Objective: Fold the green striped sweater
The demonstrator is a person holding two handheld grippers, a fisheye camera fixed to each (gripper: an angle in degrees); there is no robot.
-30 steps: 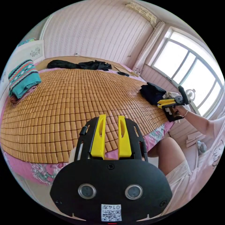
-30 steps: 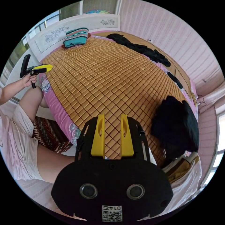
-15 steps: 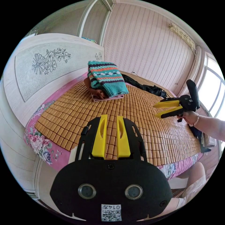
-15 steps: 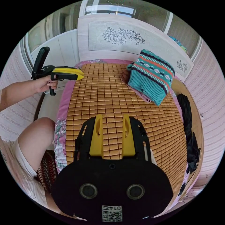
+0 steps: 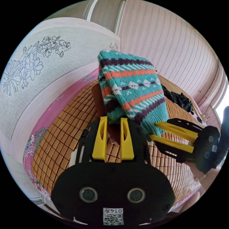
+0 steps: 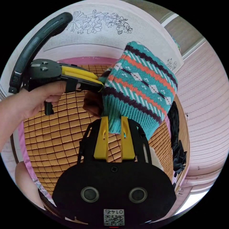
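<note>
Sweater (image 5: 133, 93), folded, lies at the bed's headboard end atop a brown garment (image 6: 91, 103), ribbed hem toward both grippers, left gripper (image 5: 113, 119) and right gripper (image 6: 114, 118) each parted around its near edge, black clothes (image 6: 176, 133) along the far edge.

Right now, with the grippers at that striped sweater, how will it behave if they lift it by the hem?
Likely floppy: the striped sweater is soft ribbed knit, folded over itself, so it should unfold and hang. Its thick weave suggests some weight but nothing breakable. The rough knit should grip well in the right gripper. The brown garment beneath may drag along.
</note>
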